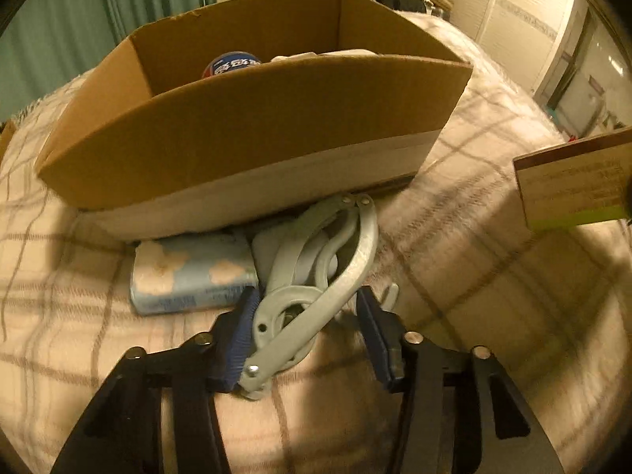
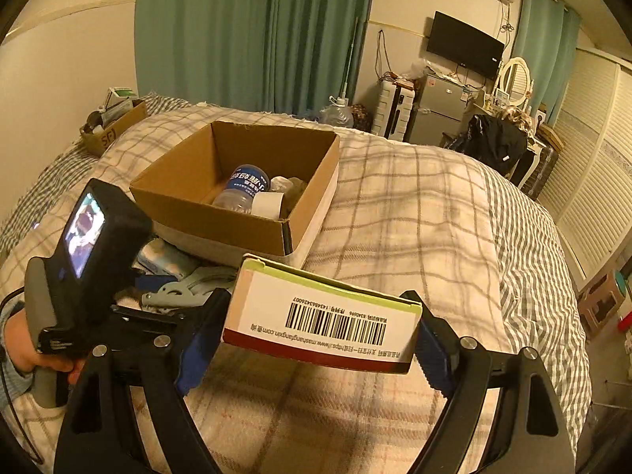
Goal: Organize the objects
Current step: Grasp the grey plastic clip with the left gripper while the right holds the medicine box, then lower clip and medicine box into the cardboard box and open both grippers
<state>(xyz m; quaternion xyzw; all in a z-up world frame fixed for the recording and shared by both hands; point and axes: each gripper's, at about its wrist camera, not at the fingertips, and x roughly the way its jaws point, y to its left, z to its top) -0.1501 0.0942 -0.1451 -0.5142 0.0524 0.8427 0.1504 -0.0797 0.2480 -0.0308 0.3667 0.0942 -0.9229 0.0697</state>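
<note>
An open cardboard box (image 1: 252, 134) sits on the plaid bed; it also shows in the right wrist view (image 2: 221, 229) holding a water bottle (image 2: 243, 189), a white tape roll (image 2: 268, 205) and other items. My left gripper (image 1: 306, 333) is open, its jaws on either side of a grey metal clamp tool (image 1: 316, 276) lying in front of the box. A blue tissue pack (image 1: 193, 272) lies beside the tool. My right gripper (image 2: 312, 335) is shut on a white carton with a barcode (image 2: 324, 320), held above the bed; it shows in the left wrist view (image 1: 576, 181) too.
The plaid blanket (image 2: 414, 217) covers the bed. A smaller box of items (image 2: 112, 126) sits at the far left by the wall. A fridge (image 2: 438, 110), suitcase and cluttered desk stand beyond the bed. The left hand-held unit (image 2: 91, 260) is beside my right gripper.
</note>
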